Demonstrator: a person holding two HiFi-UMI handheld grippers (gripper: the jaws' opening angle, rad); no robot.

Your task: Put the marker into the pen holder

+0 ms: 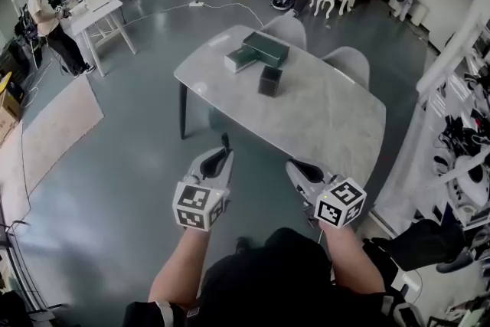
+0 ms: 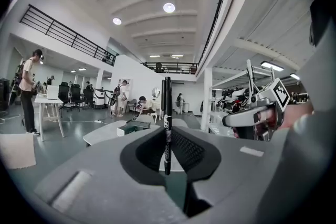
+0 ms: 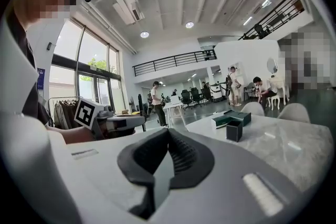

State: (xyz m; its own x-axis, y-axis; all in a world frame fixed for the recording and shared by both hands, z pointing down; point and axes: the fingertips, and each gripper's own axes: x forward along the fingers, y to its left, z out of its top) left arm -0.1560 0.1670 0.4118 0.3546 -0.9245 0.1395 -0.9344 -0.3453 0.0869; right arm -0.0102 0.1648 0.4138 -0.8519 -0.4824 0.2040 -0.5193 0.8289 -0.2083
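Observation:
A black marker (image 2: 166,123) stands upright in my left gripper (image 2: 167,136), whose jaws are shut on its lower half. In the head view the marker (image 1: 225,142) pokes out past the left gripper (image 1: 221,155), which hangs over the floor short of the table's near edge. The pen holder (image 1: 269,80), a dark square cup, stands on the grey marble table (image 1: 337,119) beyond both grippers. To the right, my right gripper (image 1: 297,165) is shut and empty. Its own view shows the pen holder (image 3: 234,130) ahead to the right of the right gripper (image 3: 167,136).
Two green boxes (image 1: 258,50) lie on the table just behind the pen holder. White chairs (image 1: 348,61) stand at the table's far side. A shelf rack (image 1: 459,157) with shoes is close on the right. People stand and sit farther back in the hall.

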